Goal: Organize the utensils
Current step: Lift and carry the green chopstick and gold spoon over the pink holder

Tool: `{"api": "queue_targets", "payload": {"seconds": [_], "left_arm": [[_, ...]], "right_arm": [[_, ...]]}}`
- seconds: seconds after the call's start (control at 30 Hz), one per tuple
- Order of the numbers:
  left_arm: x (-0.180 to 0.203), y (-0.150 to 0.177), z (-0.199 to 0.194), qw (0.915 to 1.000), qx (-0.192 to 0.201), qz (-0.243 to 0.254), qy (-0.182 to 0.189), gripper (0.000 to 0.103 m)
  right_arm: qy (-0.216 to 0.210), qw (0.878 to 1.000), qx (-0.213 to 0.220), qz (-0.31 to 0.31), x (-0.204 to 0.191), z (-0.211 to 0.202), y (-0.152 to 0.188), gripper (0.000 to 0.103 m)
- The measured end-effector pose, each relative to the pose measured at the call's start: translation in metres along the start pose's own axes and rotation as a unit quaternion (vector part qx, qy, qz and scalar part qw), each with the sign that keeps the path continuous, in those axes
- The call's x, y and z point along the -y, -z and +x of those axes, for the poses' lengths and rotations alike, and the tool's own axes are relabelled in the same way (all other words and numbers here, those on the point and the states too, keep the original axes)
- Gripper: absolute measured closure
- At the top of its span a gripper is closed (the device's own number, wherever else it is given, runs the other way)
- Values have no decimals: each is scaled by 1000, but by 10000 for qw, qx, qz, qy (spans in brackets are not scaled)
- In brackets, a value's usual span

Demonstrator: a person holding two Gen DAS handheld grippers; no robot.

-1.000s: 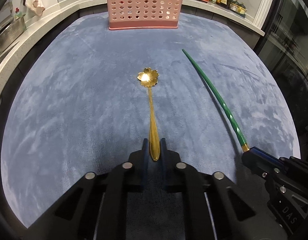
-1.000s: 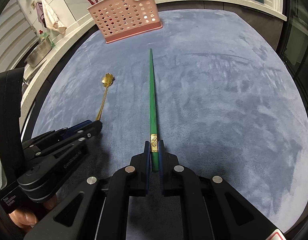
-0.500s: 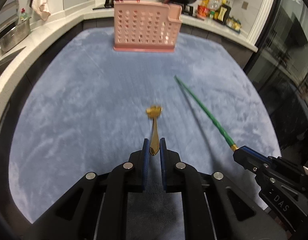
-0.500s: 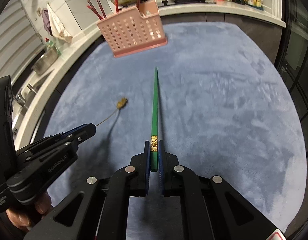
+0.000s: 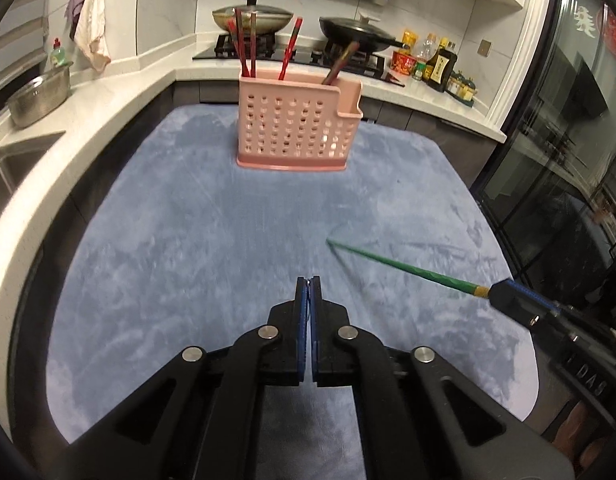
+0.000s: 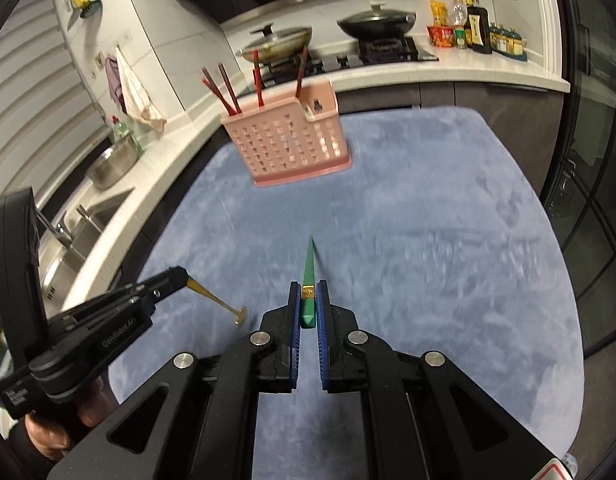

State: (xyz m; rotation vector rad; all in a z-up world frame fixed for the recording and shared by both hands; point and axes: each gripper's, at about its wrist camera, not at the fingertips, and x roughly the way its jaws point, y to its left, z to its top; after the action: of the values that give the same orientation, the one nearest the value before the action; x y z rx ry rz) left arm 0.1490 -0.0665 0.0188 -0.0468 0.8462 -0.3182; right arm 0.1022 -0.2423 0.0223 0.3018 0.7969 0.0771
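My left gripper (image 5: 308, 282) is shut on the gold spoon. The spoon is hidden in the left wrist view, but in the right wrist view it (image 6: 220, 302) hangs down and forward from the left gripper (image 6: 183, 275) above the cloth. My right gripper (image 6: 308, 290) is shut on a green chopstick (image 6: 309, 264), which points forward and is lifted off the cloth; it also shows in the left wrist view (image 5: 403, 268). A pink perforated utensil basket (image 5: 296, 132) stands at the far end of the blue cloth (image 5: 188, 240) and holds several red chopsticks (image 5: 244, 46).
A white counter (image 5: 88, 120) curves round the cloth on the left with a sink (image 6: 68, 240) and a steel bowl (image 5: 38, 96). A stove with two pans (image 5: 347, 34) and bottles (image 5: 435, 64) stands behind the basket. Dark glass doors (image 5: 567, 180) are on the right.
Both grippers have risen off the cloth and tilted up, carrying the spoon and the green chopstick. The spoon has swung out of the left wrist view. The basket now sits lower in both views.
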Motion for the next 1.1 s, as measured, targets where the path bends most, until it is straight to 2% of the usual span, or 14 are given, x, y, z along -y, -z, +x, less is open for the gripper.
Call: {"api": "queue_targets", "payload": {"seconds": [0.5, 0.77, 1.1], "left_arm": [[-1, -75, -40, 9985, 536, 112, 78, 102], [-11, -143, -50, 9954, 912, -31, 291, 102], [-21, -229, -32, 9897, 1411, -91, 225, 102]], "right_arm": [[-150, 9969, 770, -3, -7, -29, -82, 96], [-331, 9910, 1291, -128, -21, -37, -142, 96], [-359, 9808, 1907, -192, -38, -20, -232, 96]]}}
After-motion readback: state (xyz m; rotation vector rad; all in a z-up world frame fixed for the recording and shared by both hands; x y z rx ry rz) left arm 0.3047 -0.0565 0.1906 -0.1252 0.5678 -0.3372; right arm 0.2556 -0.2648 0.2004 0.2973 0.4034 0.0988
